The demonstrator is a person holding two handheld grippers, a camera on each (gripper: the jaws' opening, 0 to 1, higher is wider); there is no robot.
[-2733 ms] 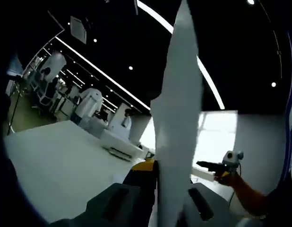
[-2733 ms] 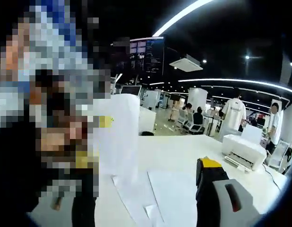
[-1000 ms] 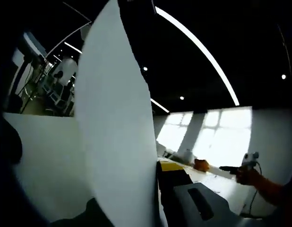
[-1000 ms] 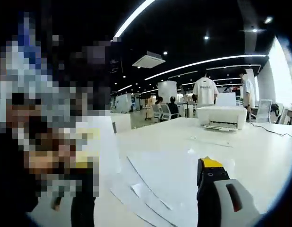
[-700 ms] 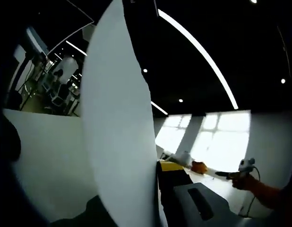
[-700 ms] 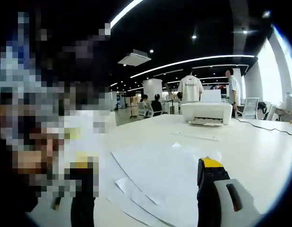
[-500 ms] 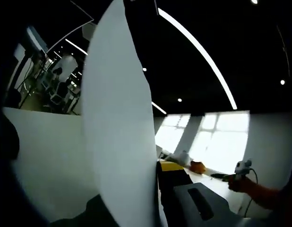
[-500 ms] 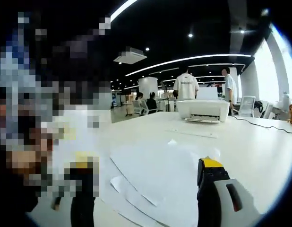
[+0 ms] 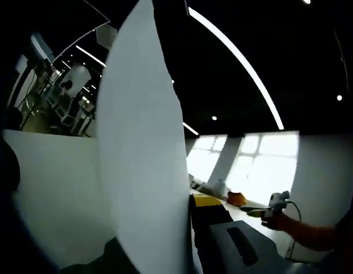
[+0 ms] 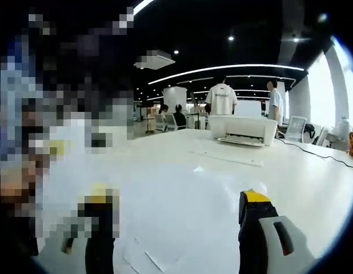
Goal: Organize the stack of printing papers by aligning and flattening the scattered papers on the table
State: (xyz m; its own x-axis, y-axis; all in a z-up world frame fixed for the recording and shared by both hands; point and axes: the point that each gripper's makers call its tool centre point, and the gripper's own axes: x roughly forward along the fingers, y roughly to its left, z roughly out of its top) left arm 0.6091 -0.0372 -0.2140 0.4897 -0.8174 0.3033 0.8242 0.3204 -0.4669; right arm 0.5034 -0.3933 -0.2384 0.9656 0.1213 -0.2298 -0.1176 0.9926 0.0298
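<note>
Between left gripper (image 9: 191, 240) jaws: paper sheet (image 9: 142, 160) clamped, standing upright. Right gripper (image 10: 173, 228) jaws spread, nothing held; scattered papers (image 10: 151, 260) low on table (image 10: 222, 177) just ahead. Judgement: lower sheet flat, square its edges over pile before release.

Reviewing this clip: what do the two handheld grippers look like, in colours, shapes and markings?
The right gripper has two dark, blocky fingers with yellow tips; one carries a grey housing with a dark oval slot. The left gripper shows a dark finger with a yellow tip and the same grey, slotted housing. No cables show on either.
</note>
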